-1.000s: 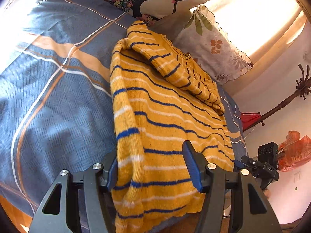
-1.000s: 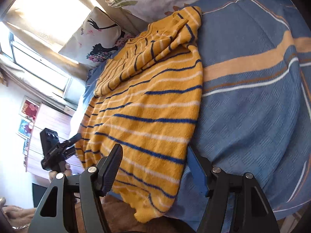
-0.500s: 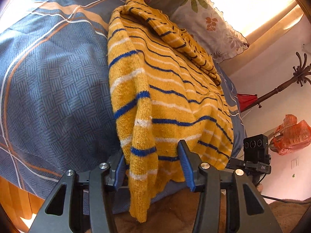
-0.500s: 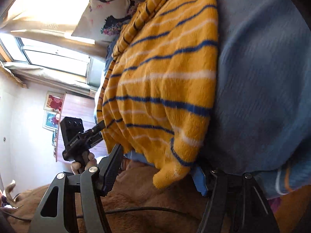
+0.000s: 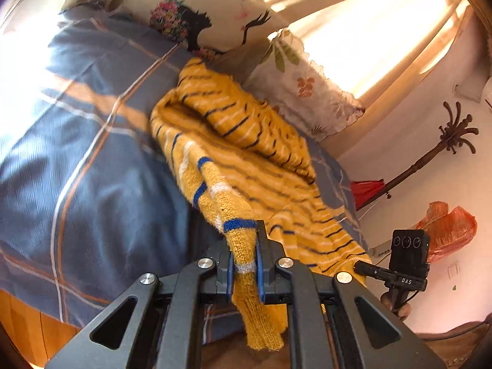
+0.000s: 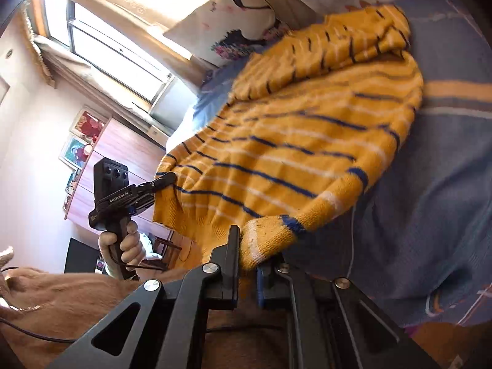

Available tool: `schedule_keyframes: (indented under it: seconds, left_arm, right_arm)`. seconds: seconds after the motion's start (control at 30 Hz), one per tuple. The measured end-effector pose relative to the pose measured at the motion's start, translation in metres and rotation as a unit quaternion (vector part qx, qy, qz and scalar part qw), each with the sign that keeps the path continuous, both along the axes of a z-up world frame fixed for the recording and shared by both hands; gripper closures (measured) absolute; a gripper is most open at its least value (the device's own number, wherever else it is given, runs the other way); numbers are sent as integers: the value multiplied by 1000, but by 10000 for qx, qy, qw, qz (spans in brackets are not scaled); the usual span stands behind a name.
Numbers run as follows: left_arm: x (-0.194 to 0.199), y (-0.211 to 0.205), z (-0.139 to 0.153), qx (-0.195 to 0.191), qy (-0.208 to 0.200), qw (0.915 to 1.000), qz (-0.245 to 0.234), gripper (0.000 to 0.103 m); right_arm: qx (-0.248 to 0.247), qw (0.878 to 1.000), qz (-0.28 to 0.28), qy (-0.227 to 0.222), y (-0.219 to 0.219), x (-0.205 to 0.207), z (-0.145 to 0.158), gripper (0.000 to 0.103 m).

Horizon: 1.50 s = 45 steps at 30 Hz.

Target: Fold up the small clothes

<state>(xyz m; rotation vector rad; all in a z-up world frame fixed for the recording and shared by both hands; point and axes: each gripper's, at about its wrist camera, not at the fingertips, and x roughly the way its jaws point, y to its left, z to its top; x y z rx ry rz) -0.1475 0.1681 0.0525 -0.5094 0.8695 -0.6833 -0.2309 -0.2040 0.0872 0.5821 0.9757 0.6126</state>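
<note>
step: hem pinched, fold about to start | my left gripper [image 5: 244,272] clamped tight on sweater [image 5: 246,153] hem corner; my right gripper [image 6: 246,264] likewise closed on the other | sweater lay on bedspread [image 5: 77,169], hem overhanging its near edge | next, I judged: carry both corners toward the collar together

The hem corner of the yellow striped sweater [image 5: 243,166] is hidden between the closed fingers of the left tool [image 5: 244,272], and the bed cover [image 5: 92,169] beneath the sweater is covered by it. In the right wrist view the sweater's other hem corner is likewise concealed inside the pinch of the right tool [image 6: 247,264], and the far folded part of the sweater [image 6: 307,123] is blurred. Beyond the sweater, the pillow with the black figure [image 5: 196,12] is cut off by the picture's top edge.
</note>
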Motion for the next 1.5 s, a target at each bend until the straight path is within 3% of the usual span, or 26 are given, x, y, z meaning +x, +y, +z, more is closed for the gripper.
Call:
schedule_keyframes:
  seconds: [0.1,0.23,0.37,0.5,0.63,0.7,0.73,0.77,0.8,0.83,0.93,1.03,1.1,1.2,1.27,1.5]
  left_arm:
    - [28,-6,37,-178,-397,9991,-1,93]
    - [85,-37,64,152,-752,9970,101,93]
    - [161,-67,59,144,-367,9991,180,93]
    - [228,-88,32,191,160,9986,473,92]
    - [281,-87,-5,-431,940,9911,835,89]
    - [296,-79,-22,-918,1295,9820,1022,85]
    - [301,-75,-26,-1086,1410,9781,1080,84]
    - [304,-71,-27,-1186,1443,9760,1118,84]
    - [305,-67,-25,-1218,1390,9758,1170,78]
    - [304,-63,-20,-1178,1293,9770,1217,68]
    - [298,-52,-2,-906,956,9839,1212,51]
    - [286,-48,10,-227,651,9921,1045,41]
    - [275,-48,9,336,510,9939,917,41]
    - [262,-47,-2,999,444,9909,779,40]
    - [256,-44,-13,1159,456,9897,705,40]
    - [245,-63,-39,1618,399,9849,463,40]
  right_arm:
    - [113,9983,-74,-564,-12,23,36,94]
    - [-32,9939,-501,-984,-31,84,59,94]
    - [-115,9919,-948,-835,-53,156,54,94]
    - [-382,9873,-1441,-556,-72,222,37,94]
    - [-287,9775,-2092,-23,-109,275,1,92]
    - [-52,9691,-2442,358,-130,293,-23,75]
    - [-36,9637,-2624,497,-138,298,-33,56]
    - [-61,9588,-2778,588,-146,302,-41,45]
    - [-75,9558,-2873,623,-152,305,-46,44]
    - [-52,9541,-2925,644,-158,306,-49,44]
    - [-27,9526,-2990,565,-168,299,-44,37]
    - [-399,9579,-2827,318,-164,283,-27,32]
    - [-763,9639,-2543,192,-158,273,-20,32]
    - [-1416,9624,-2311,176,-149,259,-20,32]
    - [-1755,9592,-2210,168,-146,256,-23,32]
    - [-2184,9573,-1892,-46,-121,285,-23,32]
